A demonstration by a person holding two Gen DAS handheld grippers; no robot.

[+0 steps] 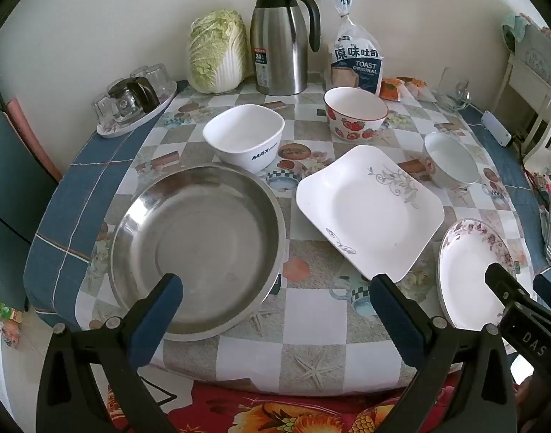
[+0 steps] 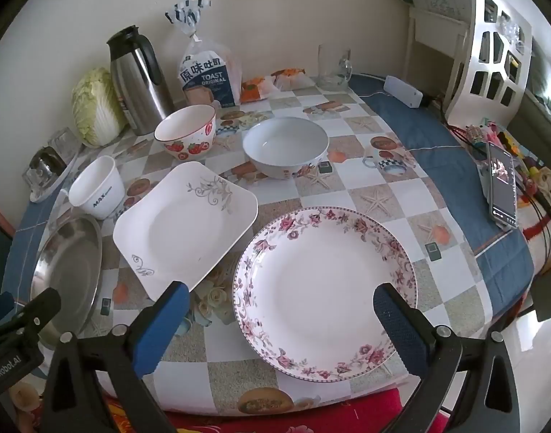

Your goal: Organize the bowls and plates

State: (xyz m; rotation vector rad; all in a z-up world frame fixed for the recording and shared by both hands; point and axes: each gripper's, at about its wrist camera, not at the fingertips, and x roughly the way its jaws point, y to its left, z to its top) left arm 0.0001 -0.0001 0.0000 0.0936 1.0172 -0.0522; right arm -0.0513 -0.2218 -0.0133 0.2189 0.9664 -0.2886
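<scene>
Steel basin [image 1: 198, 249], square plate [image 1: 369, 211], floral plate [image 2: 324, 290] (all upright), three bowls behind.

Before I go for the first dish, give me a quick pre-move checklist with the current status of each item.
1. Left claw open, nothing held: ok.
2. Right claw open, nothing held: ok.
3. Floral round plate empty, lying flat under the right claw: ok.
4. Steel basin empty, lying below the left claw: ok.
5. Square plate clear of the floral round plate: cannot tell, their edges come very close.
6. Three bowls standing apart, unstacked: strawberry bowl, white round bowl, MAX bowl: ok.
</scene>
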